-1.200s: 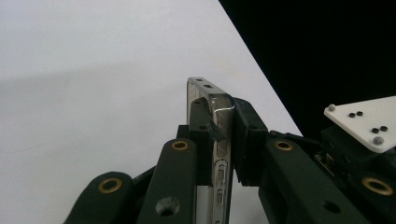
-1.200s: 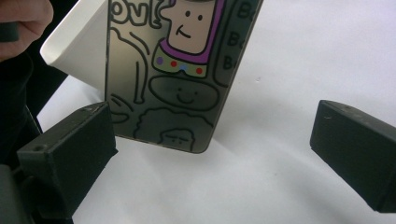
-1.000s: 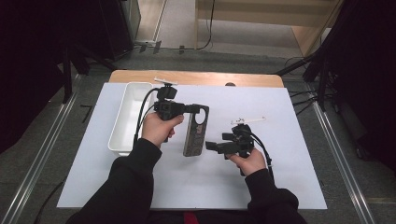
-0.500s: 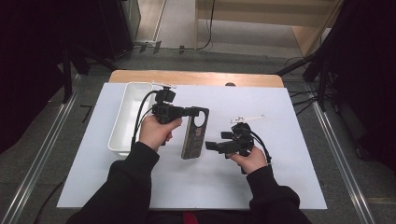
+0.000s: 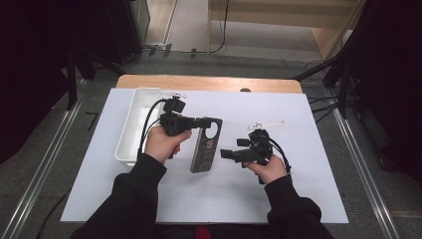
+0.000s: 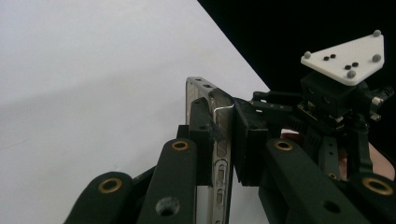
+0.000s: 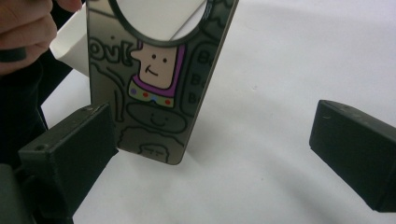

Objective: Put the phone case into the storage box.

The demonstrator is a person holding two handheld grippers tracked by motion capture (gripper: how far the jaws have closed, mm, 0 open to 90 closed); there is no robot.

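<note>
Left gripper clamps phone case; right gripper gapes beside it, white tray leftward.

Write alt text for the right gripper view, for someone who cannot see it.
A phone case printed with cartoon doodles stands tilted over the white table, a large round hole near its top. The right gripper faces it with its two black jaws spread wide, the left one near the case's lower corner. A hand shows at the upper left.

We see bare desk right of the phone case; the white bin blocks our left side.
</note>
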